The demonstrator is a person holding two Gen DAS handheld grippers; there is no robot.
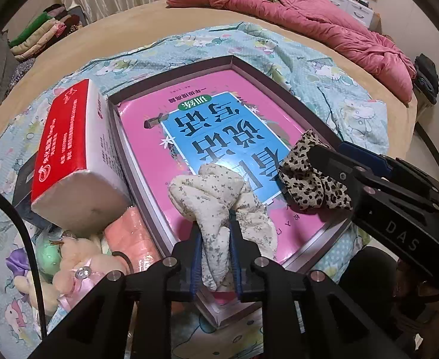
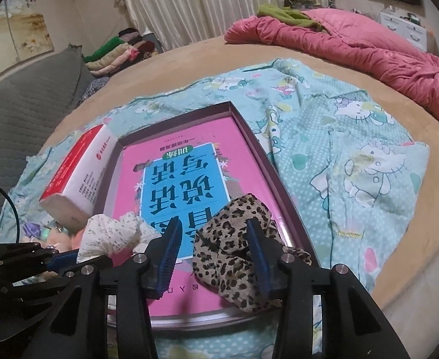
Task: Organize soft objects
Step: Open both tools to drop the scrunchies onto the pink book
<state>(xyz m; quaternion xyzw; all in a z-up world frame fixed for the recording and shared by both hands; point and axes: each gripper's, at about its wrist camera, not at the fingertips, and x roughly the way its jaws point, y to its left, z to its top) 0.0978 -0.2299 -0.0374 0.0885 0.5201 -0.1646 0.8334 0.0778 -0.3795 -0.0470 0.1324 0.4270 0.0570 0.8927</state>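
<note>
A shallow box holding a pink and blue book lies on a Hello Kitty sheet. My left gripper is shut on a white floral scrunchie, which rests on the book's near edge. The scrunchie also shows in the right wrist view. A leopard-print scrunchie lies at the box's near right. My right gripper is open, its jaws wide on either side of the leopard scrunchie without pinching it.
A red and white tissue pack leans against the box's left wall. Plush toys and a pink roll lie at the near left. A pink quilt lies at the bed's far side. Folded clothes sit far left.
</note>
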